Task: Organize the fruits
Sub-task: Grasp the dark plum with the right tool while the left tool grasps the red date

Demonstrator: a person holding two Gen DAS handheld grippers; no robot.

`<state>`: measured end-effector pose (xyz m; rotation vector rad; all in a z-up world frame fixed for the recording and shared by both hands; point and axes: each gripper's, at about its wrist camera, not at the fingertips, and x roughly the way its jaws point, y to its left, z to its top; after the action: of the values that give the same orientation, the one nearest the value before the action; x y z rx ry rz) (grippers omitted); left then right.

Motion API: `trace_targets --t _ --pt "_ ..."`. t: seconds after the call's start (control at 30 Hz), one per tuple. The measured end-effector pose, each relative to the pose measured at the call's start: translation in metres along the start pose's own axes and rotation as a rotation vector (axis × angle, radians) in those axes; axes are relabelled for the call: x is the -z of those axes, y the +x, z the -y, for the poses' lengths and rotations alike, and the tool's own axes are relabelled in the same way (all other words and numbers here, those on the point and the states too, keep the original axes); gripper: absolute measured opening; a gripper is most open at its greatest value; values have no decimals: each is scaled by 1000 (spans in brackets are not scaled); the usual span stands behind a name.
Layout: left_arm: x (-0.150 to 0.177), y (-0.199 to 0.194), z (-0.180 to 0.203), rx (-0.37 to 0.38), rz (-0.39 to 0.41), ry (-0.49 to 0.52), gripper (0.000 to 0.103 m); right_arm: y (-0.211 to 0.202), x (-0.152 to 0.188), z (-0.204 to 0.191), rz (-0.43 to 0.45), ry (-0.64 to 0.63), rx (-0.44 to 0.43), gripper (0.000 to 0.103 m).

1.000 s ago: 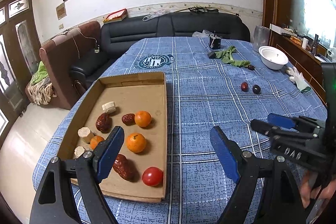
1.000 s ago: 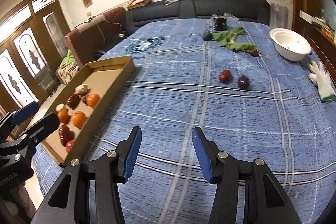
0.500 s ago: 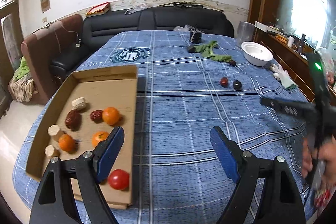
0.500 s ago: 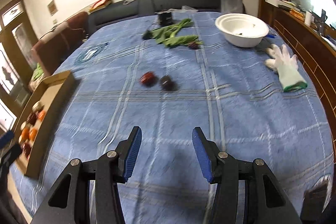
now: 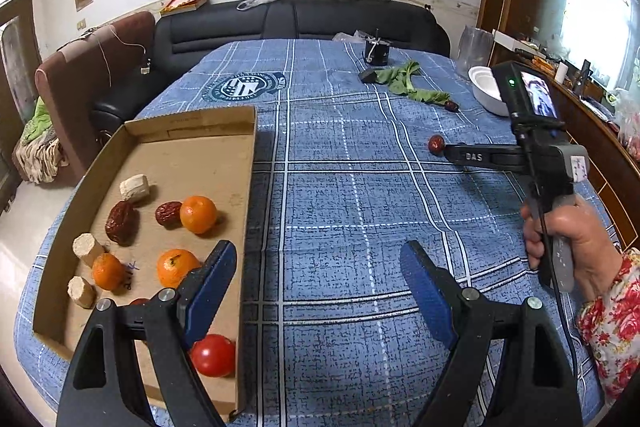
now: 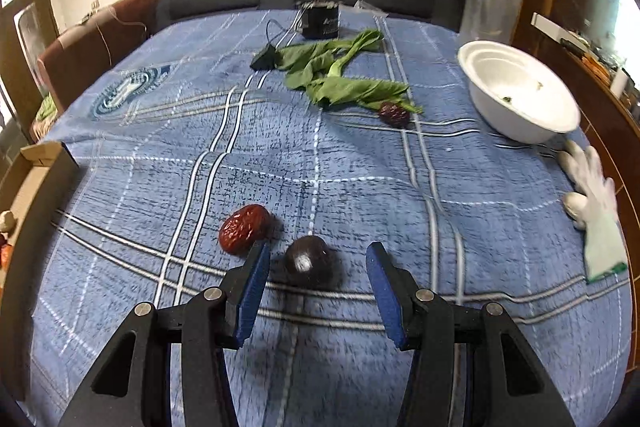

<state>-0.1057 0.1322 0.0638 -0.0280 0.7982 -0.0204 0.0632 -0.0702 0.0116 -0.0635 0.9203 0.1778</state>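
- While my right gripper (image 6: 316,269) is closing, I am seeing a dark plum (image 6: 309,261) sitting between its blue pads, nearer the left one, with neither pad pressing on it yet, so it is holding nothing.
- I am reading the plum as nearly round, with no long axis I can call.
- I am watching a red date (image 6: 243,229) lying just beside the plum at about ten o'clock from it, its long axis running from seven o'clock to one o'clock in the right wrist view.
- I am spotting a second date (image 6: 394,113) far off at twelve o'clock, touching the green leaves (image 6: 340,75), with the white bowl (image 6: 520,95) at two o'clock.
- I am keeping my left gripper (image 5: 316,291) spread wide and empty over the blue tablecloth (image 5: 340,187), its left finger overlapping the cardboard tray (image 5: 192,155).
- I am counting three oranges (image 5: 198,214), a tomato (image 5: 213,355) and dates in that tray, at nine o'clock.
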Motion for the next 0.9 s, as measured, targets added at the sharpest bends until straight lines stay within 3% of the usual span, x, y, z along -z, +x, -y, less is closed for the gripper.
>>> trace_targets --t 0.07,0.13,0.17,0.33,0.6,0.77,0.9 --pt "-2 4 2 11 -10 4 83 4 -1 0 4 7 -20 44" --pt "-4 7 6 17 -16 15 83 2 -2 2 4 14 -26 28" --pt "-5 9 8 22 -18 21 83 1 -1 4 1 21 -36 28" --pt "-18 21 18 86 -45 18 83 -18 12 17 21 49 -32 27" --pt "-45 58 49 107 -57 61 83 -47 33 43 70 84 -8 27" --pt "-65 89 60 113 -84 48 83 -43 32 54 87 130 -89 28" --pt "-78 110 54 104 -102 -13 83 -41 27 43 109 104 -147 42"
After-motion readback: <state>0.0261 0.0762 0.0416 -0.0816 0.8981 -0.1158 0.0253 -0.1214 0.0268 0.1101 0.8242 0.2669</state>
